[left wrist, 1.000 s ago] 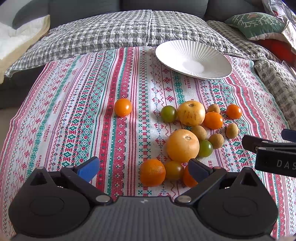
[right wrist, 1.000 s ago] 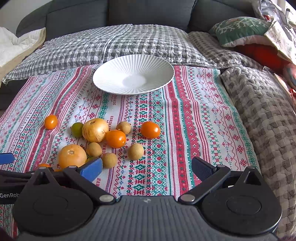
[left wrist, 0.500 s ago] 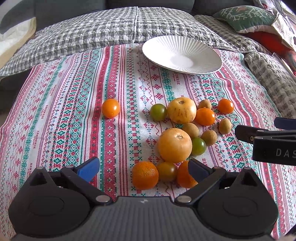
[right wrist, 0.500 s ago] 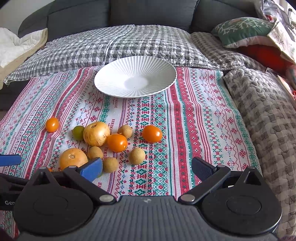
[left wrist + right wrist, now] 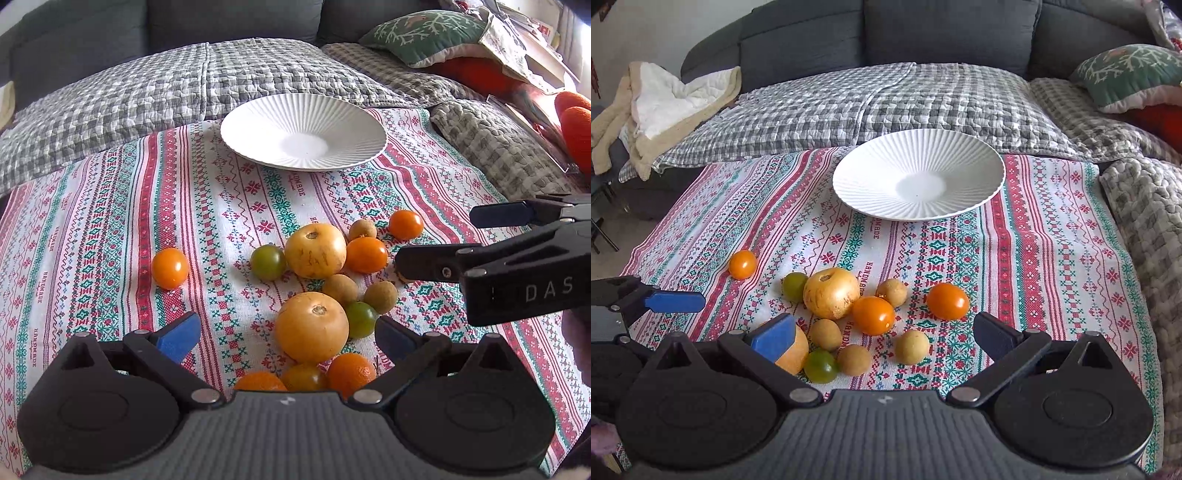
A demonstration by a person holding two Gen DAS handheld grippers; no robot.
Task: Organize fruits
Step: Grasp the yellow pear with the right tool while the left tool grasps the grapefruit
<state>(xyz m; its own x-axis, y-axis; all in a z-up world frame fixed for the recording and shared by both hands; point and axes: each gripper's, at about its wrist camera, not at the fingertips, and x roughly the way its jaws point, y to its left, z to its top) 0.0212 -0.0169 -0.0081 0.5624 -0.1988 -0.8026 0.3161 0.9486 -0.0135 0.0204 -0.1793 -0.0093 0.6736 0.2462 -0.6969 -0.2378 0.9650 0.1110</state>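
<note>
Fruit cluster (image 5: 325, 288) on patterned cloth (image 5: 110, 229), white plate (image 5: 303, 131) beyond, bare. Left gripper (image 5: 288, 332) wide open, holding nothing; large yellow fruit (image 5: 312, 326) directly ahead between fingers, nearer than to right gripper (image 5: 882, 330). Right gripper also wide open, empty, above small brown fruits (image 5: 912, 347). Versus earlier frame: both grippers closer to cluster, left shifted right.

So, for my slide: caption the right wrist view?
Open right gripper hovers over scattered fruit before an empty white plate.
</note>
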